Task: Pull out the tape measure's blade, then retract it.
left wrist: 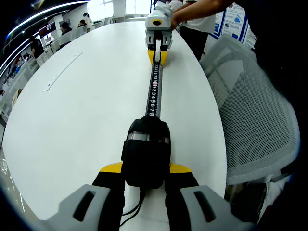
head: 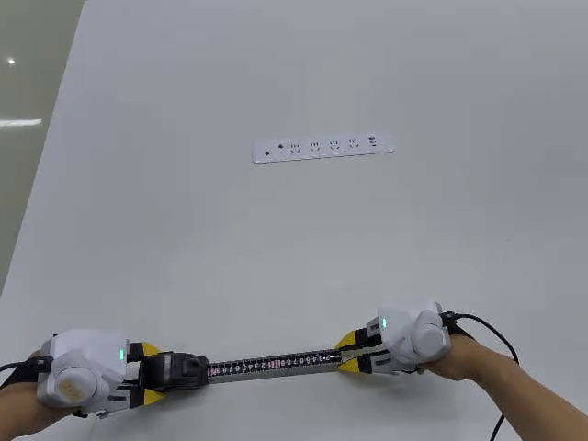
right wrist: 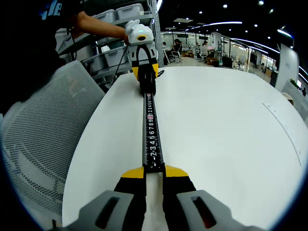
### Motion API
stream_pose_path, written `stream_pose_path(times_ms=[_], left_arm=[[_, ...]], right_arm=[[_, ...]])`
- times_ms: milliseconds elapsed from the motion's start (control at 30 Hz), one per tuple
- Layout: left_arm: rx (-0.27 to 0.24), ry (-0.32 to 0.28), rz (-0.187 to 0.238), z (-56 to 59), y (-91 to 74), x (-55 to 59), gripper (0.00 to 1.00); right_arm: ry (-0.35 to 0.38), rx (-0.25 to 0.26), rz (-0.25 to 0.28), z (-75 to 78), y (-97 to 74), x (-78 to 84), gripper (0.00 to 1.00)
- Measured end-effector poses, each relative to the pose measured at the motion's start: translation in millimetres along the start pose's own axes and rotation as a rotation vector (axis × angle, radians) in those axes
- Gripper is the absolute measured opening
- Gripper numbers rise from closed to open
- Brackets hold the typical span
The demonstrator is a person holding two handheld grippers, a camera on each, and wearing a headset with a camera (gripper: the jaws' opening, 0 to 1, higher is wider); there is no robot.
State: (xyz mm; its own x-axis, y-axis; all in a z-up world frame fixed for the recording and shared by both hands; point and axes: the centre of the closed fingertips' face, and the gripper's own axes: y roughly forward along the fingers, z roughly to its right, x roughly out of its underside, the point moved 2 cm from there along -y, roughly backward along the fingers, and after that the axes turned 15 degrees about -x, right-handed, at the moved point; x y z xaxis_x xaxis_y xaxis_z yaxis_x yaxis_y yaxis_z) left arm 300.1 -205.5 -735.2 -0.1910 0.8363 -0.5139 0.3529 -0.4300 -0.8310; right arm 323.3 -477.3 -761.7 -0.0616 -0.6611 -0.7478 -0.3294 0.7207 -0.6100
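Smooth white table (head: 276,239), boxy black case (head: 184,369), numbered blade (head: 276,363)

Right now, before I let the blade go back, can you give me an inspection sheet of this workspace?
Surface: white table, smooth.
Job's things: case; blade pulled out straight between the grippers.
Clutter: power strip, apart from the work.
Grippers: left gripper shut on the case; right gripper shut on the blade's end.
Cables: one cable behind the right gripper.
Surroundings: mesh chair at the table's edge; shelves behind.
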Motion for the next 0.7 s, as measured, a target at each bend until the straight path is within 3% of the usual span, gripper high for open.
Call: stream_pose_path(times_ms=[700], left_arm=[[0.002,0.004,-0.003,0.6,1.4,0.6,0.27]], right_arm=[[0.015,0.008,-0.007,-1.0,-8.5,9.0,0.09]])
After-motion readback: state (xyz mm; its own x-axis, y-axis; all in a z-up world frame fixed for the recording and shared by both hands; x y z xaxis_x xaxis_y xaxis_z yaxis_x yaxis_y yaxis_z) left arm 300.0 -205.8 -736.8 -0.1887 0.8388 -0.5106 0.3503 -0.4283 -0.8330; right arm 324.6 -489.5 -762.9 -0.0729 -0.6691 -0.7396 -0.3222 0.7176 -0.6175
